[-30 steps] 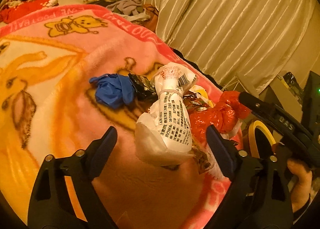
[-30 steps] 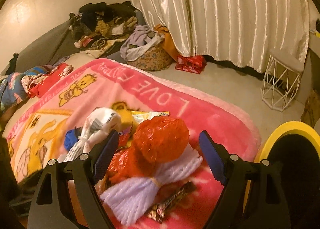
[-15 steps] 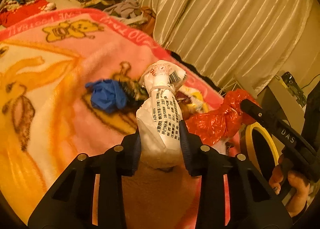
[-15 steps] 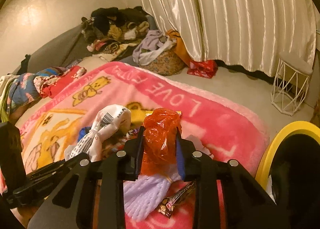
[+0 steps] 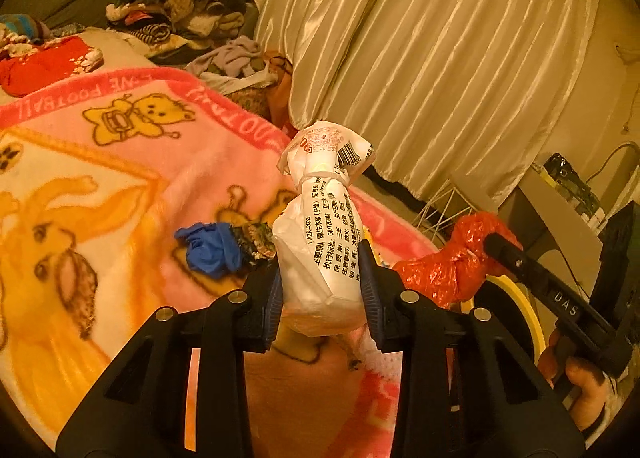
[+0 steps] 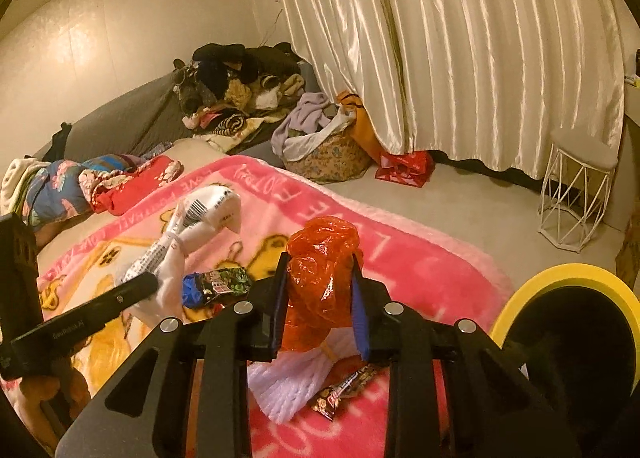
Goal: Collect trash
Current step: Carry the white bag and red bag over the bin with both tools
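My left gripper [image 5: 321,290] is shut on a knotted white plastic bag [image 5: 326,234] with printed text and a barcode, lifted above the pink cartoon blanket [image 5: 120,161]. My right gripper [image 6: 319,304] is shut on a crumpled red plastic bag [image 6: 320,278], also held off the blanket. Each bag shows in the other view: the red plastic bag [image 5: 452,266] at the right, the white plastic bag [image 6: 200,225] at the left. A blue glove [image 5: 210,252] and a dark snack wrapper [image 6: 224,282] lie on the blanket. A white knitted piece [image 6: 292,378] and a brown candy wrapper [image 6: 344,386] lie under the right gripper.
A yellow-rimmed black bin [image 6: 576,322] stands at the right, beside the blanket's edge. Cream curtains [image 6: 460,49] hang behind. A white wire stool [image 6: 576,193], a laundry basket [image 6: 324,149] and a heap of clothes [image 6: 240,81] fill the far floor. A person's hand [image 5: 580,386] grips the right tool.
Both grippers went from open around the bags to shut on them, then rose. The white bag and the red bag have lifted off the blanket.
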`<move>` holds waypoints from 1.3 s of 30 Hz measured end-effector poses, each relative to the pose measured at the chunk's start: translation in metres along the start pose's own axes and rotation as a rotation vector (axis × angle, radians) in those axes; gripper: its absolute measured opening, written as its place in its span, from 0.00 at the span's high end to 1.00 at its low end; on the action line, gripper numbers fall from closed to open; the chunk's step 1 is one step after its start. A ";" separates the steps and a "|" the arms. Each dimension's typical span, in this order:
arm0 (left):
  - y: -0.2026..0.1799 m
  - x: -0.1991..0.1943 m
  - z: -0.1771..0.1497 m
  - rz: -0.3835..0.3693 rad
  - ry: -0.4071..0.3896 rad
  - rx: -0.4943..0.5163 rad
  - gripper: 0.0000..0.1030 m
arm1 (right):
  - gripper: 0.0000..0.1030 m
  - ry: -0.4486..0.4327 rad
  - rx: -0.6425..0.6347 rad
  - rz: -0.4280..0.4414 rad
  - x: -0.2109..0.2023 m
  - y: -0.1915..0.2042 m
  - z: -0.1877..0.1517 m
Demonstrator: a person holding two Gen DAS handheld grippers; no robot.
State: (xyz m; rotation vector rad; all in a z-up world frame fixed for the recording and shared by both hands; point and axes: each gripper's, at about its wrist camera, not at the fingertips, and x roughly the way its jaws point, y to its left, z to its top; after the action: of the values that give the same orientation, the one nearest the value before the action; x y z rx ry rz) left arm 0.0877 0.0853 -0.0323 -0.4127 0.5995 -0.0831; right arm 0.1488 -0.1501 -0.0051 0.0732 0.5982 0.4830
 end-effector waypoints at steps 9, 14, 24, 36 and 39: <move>-0.011 -0.009 0.001 -0.030 -0.010 0.019 0.73 | 0.75 -0.004 -0.008 0.003 -0.012 0.001 -0.002; -0.022 -0.013 0.002 -0.047 -0.014 0.037 0.73 | 0.75 -0.017 -0.008 -0.006 -0.023 -0.002 0.001; -0.045 -0.019 -0.001 -0.080 -0.017 0.075 0.73 | 0.75 -0.046 0.023 -0.041 -0.051 -0.015 0.000; -0.075 -0.017 -0.010 -0.119 0.006 0.132 0.73 | 0.75 -0.062 0.079 -0.098 -0.069 -0.040 -0.002; -0.082 -0.016 -0.012 -0.126 0.013 0.146 0.73 | 0.75 -0.068 0.096 -0.113 -0.073 -0.047 -0.002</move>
State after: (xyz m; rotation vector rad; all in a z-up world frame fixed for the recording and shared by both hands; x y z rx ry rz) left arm 0.0713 0.0090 -0.0006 -0.3084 0.5764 -0.2483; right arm 0.1149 -0.2254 0.0218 0.1453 0.5557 0.3406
